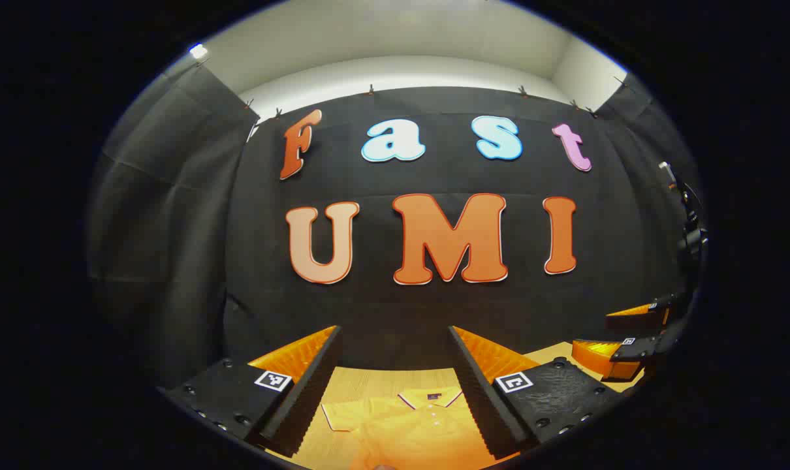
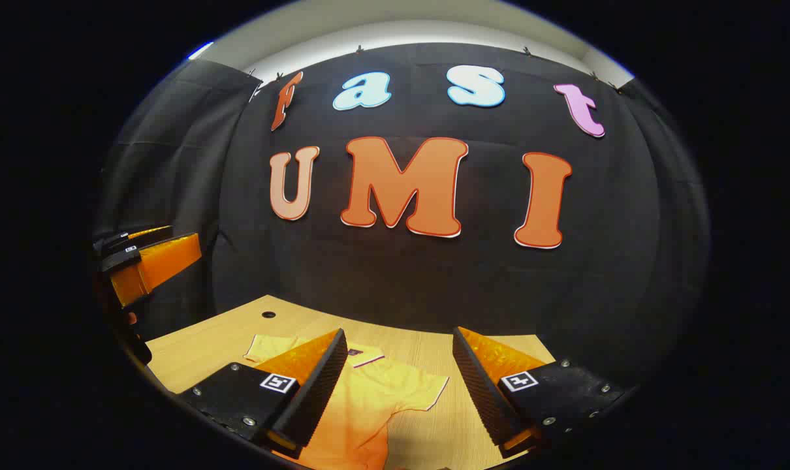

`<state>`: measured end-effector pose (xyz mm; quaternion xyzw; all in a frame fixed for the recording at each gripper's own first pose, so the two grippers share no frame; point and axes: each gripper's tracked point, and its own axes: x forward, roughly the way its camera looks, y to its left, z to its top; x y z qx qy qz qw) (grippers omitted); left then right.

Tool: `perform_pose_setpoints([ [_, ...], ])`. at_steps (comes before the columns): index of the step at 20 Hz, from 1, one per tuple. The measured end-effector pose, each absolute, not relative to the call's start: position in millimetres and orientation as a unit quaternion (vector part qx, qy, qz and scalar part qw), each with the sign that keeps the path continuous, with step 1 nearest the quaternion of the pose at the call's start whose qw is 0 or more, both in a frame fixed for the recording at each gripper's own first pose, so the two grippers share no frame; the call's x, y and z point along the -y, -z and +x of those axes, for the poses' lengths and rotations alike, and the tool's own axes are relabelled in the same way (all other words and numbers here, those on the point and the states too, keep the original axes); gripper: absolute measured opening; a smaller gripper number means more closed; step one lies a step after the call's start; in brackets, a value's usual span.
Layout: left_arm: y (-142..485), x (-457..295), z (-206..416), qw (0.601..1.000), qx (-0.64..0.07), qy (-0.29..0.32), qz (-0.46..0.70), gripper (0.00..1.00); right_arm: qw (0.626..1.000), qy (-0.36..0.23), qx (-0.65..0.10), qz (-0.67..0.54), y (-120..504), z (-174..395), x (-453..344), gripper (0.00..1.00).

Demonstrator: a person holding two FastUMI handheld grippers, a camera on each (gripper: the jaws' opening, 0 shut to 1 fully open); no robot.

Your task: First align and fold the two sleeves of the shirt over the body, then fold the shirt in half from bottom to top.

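Both grippers wide apart, holding nothing, hovering above the table before any fold.

Left gripper [image 1: 395, 385] hangs over the yellow shirt [image 1: 411, 427], jaws spread; right gripper [image 2: 398, 385] likewise spread, off to the shirt's right side, and seen at the edge of the left gripper view too. Shirt lies flat on the wooden table [image 2: 212, 343], collar [image 1: 431, 396] toward the back wall, hem toward the person, so long axis runs front to back. Both short sleeves are spread out sideways, right sleeve [image 2: 427, 385] unfolded. Step in hand looks like the start: sleeve fold not yet done. Next move likely needs each gripper lowered onto a sleeve edge, pinching it, then carrying it inward over the body.
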<state>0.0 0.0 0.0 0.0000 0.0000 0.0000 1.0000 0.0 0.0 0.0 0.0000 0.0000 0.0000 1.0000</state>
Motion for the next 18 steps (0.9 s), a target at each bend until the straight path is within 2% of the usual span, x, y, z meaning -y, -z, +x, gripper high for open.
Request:
perform_pose_setpoints([
  [3,4,-6,5,0.999,-0.004,0.035,-0.004,0.96,1.000,0.021,-0.005,0.021,-2,-2,-17,0.98],
  [14,15,-67,8,0.997,-0.012,0.076,0.005,0.96,0.997,0.074,-0.021,0.014,-7,-12,-64,0.98],
  [18,25,-81,0,0.995,-0.020,0.092,0.015,0.96,0.992,0.112,-0.059,0.021,17,-8,-51,0.98],
])
